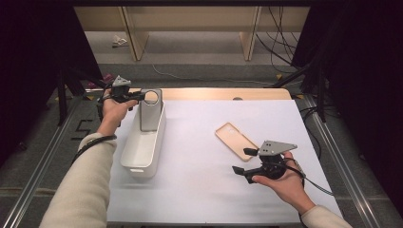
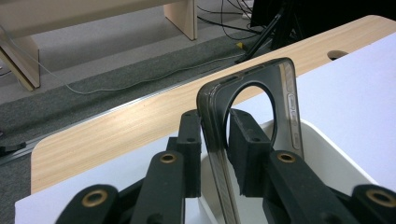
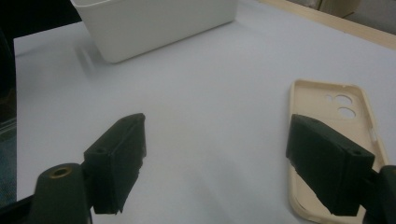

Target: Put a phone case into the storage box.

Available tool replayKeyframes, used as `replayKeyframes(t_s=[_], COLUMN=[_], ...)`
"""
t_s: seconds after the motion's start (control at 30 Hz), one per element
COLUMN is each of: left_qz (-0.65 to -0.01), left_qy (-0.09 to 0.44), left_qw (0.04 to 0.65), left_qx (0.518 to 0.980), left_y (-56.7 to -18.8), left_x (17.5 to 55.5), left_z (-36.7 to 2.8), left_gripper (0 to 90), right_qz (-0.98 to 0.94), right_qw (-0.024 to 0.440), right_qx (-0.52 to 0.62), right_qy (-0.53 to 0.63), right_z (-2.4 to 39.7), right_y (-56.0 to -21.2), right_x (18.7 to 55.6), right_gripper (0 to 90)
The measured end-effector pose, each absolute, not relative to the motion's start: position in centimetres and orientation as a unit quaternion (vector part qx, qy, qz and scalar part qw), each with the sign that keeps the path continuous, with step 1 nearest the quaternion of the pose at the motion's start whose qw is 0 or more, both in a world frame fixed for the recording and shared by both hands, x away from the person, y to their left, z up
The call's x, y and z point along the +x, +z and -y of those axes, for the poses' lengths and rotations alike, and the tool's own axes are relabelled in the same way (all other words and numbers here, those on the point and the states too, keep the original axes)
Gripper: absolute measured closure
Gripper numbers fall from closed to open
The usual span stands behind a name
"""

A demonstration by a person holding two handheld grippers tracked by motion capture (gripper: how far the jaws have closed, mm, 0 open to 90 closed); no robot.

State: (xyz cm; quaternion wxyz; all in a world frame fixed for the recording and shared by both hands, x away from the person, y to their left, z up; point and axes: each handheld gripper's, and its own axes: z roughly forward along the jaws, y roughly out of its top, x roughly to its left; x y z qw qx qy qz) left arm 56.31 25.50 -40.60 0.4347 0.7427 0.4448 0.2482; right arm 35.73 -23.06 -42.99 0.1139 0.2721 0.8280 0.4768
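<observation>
The work in hand is the stowing of phone cases in a white bin; it appears about half done.

Left side: the left gripper (image 1: pixel 140 96) holds the grey phone case (image 1: pixel 150 110) upright at the far end of the white bin (image 1: pixel 142 151). In the left gripper view the case (image 2: pixel 252 116) stands edge-on between the two black jaws, which lie close on either side of its upper part, near the round camera opening. The left jaw lies against the case; a thin gap seems to show at the right jaw, so the grip looks slack or just releasing, and firm contact cannot be confirmed. The lower end of the case sits inside the bin, its back to the far wall. This case is judged as placed, pending full release and withdrawal of the gripper.

Centre: the white table cover (image 1: pixel 199 180) is bare between the bin and the second case.

Right side: the tan phone case (image 1: pixel 234 139) lies flat on the cover, open side up, well apart from the bin. The right gripper (image 1: pixel 244 164) hovers just beside its near end with the jaws wide open and nothing between them. In the right gripper view, the right jaw overlaps the tan case (image 3: pixel 334 107); contact cannot be determined.

Remaining: grasp the tan case, carry it to the bin, set it inside.
</observation>
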Motion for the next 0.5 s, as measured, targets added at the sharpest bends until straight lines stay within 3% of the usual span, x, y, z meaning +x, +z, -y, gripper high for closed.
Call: replayKeyframes(t_s=[0.5], left_qz=[-0.452], left_qy=[0.257], left_qw=[0.413], left_qx=[0.748], left_y=[-40.7], left_x=[57.02], left_z=[-25.1], left_gripper=[70.3], right_qz=[-0.83], right_qw=[0.112], right_qx=[0.272], right_qy=[0.475], right_z=[23.09], right_y=[-43.05], right_x=[35.79], right_gripper=[21.0])
